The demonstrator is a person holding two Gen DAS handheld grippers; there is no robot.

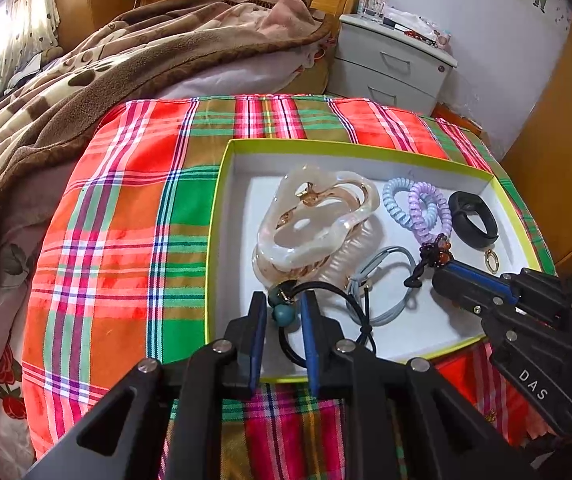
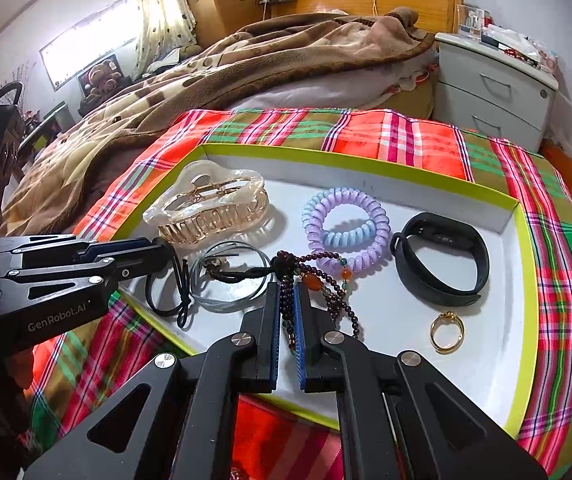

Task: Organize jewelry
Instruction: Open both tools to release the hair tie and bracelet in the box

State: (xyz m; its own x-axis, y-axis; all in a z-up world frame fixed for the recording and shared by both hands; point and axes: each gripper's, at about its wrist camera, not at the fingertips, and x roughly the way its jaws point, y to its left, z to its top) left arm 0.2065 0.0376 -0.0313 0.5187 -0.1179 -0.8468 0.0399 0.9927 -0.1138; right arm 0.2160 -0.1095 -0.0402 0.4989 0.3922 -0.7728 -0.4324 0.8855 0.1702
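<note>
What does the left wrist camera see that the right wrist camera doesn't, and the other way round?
Only the left wrist view shows the teal beads on the black hair tie, sitting between the left gripper's fingers. Only the right wrist view shows the long strand of the dark bead bracelet, pinched in the right gripper. Both show the green-edged box, the clear hair claw, the spiral hair ties, the black wristband and the gold ring.

Right gripper (image 2: 286, 320) pinching bead bracelet (image 2: 336, 296), tray (image 2: 366, 160)
</note>
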